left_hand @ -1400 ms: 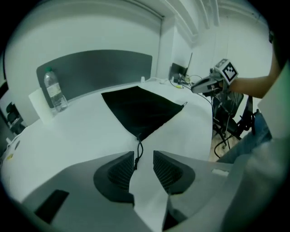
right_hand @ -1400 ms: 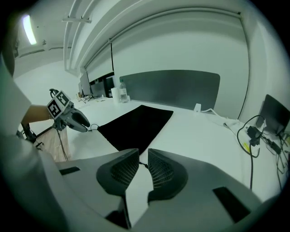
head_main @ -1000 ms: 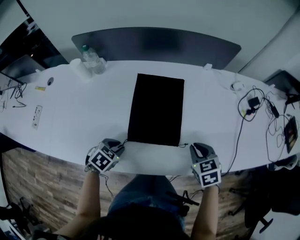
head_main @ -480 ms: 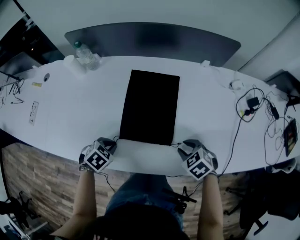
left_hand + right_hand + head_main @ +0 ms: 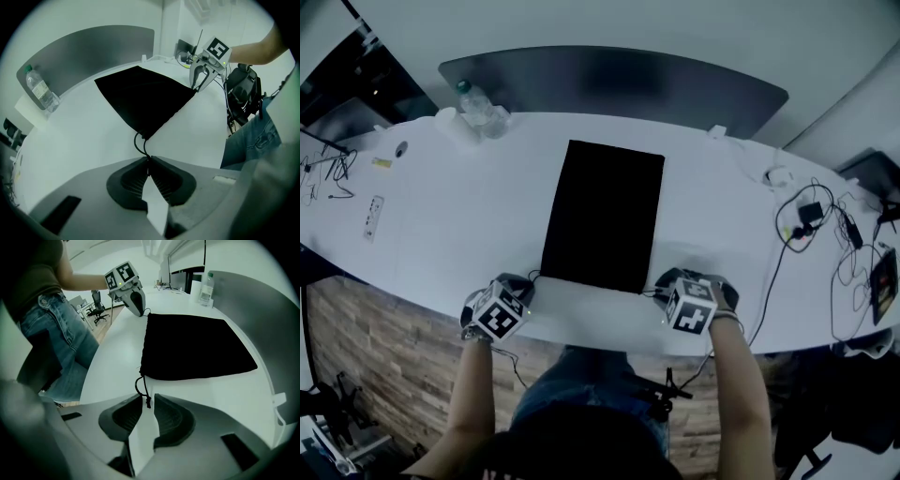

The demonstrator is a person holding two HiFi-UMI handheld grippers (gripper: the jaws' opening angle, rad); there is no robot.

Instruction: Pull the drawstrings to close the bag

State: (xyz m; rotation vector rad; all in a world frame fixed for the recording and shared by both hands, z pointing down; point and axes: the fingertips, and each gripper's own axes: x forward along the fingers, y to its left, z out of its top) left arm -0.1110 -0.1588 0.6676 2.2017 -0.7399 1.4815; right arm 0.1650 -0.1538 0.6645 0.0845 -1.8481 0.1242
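Note:
A flat black drawstring bag (image 5: pixel 602 216) lies in the middle of the white table (image 5: pixel 450 225), its mouth toward me. My left gripper (image 5: pixel 528 284) sits at the bag's near left corner. In the left gripper view it (image 5: pixel 148 160) is shut on the left drawstring (image 5: pixel 139 144), which loops out of the bag (image 5: pixel 145 96). My right gripper (image 5: pixel 662 290) is at the near right corner. Its jaws (image 5: pixel 148 398) are closing with a gap still showing. The knotted end of the right drawstring (image 5: pixel 142 387) hangs between them, untouched by the pads.
A water bottle (image 5: pixel 478 103) and a white roll (image 5: pixel 450 122) stand at the far left. Cables and a charger (image 5: pixel 811 211) lie at the right. A small remote (image 5: pixel 373 216) lies at the left. A dark partition (image 5: pixel 619 80) backs the table. The table's front edge runs just under both grippers.
The right gripper has moved forward and inward to the bag's near right corner. The left gripper has stayed at the near left corner.

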